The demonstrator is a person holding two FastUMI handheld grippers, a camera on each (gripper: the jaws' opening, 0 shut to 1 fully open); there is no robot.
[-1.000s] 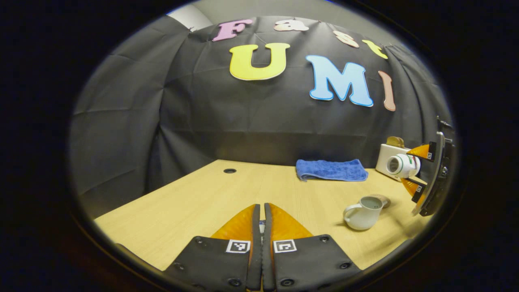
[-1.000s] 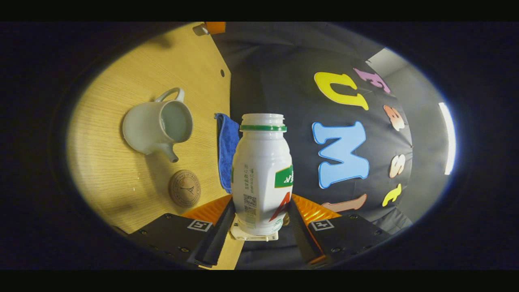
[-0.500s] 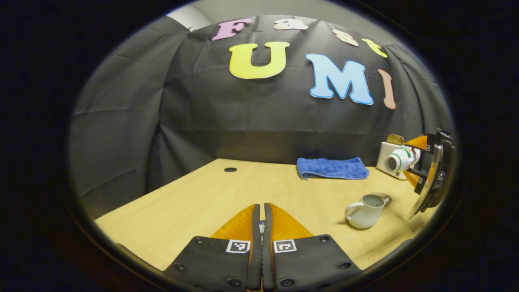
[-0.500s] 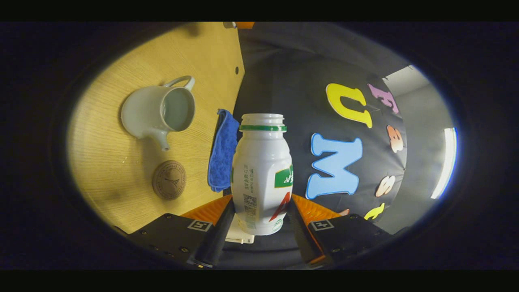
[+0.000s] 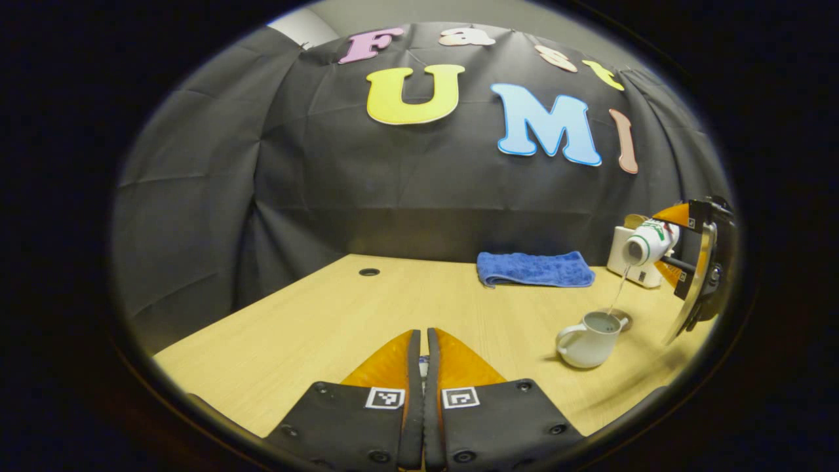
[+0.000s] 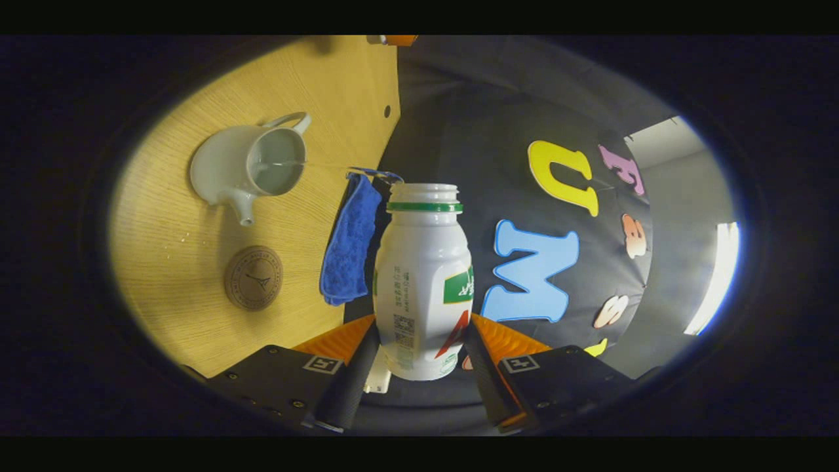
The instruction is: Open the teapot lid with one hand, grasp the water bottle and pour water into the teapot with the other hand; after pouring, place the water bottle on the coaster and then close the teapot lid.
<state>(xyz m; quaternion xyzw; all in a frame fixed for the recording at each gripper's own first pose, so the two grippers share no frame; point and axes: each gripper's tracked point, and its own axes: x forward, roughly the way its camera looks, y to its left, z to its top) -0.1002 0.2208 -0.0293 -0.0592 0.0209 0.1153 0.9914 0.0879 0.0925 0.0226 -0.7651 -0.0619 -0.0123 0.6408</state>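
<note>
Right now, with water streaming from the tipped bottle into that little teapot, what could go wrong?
The stream is thin and falls a long way from the bottle to the teapot, so a small wobble could splash the table. The right gripper holds the bottle near its base, so it might slip or twist as it tilts further. The teapot is small and already holds water, so it could overflow towards the coaster.

Left gripper point(image 5: 420, 357): low over near table edge, level, pointing far; fingers pressed together with something small barely visible between them. Right gripper point(image 6: 419, 341): raised at far right, rolled sideways, both fingers clamped on bottle point(image 6: 423, 282).
</note>
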